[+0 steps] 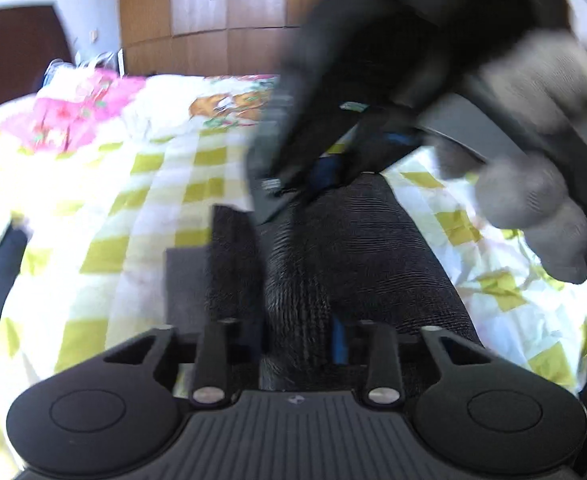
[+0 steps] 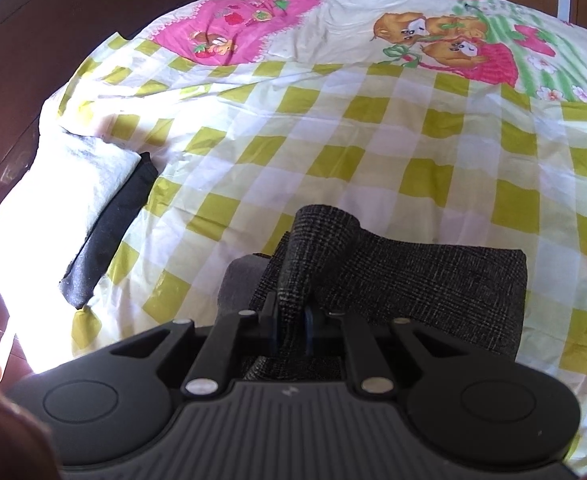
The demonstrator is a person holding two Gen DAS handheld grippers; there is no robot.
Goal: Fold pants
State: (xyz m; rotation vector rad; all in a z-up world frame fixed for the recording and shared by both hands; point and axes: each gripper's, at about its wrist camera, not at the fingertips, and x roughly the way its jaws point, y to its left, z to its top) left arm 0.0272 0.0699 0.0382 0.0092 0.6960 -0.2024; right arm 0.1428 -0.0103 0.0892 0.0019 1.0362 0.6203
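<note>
The pants [image 2: 433, 284] are dark checked fabric, lying folded on a bed with a yellow-and-white checked sheet [image 2: 333, 140]. My right gripper [image 2: 291, 316] is shut on a raised fold of them near their left end. In the left wrist view the pants [image 1: 357, 248] run up the middle, and my left gripper [image 1: 293, 300] is shut on a bunched ridge of the cloth; its right finger is mostly hidden by fabric. The right gripper [image 1: 293, 184], blurred, comes in from the upper right and pinches the pants' far end, held by a grey-gloved hand [image 1: 533, 200].
A dark folded garment [image 2: 109, 232] lies beside a white cloth [image 2: 73, 176] at the bed's left edge. Pink printed bedding [image 2: 245, 28] covers the far end. A wooden wardrobe [image 1: 213, 8] stands behind the bed, with dark wood floor [image 2: 21, 60] to the left.
</note>
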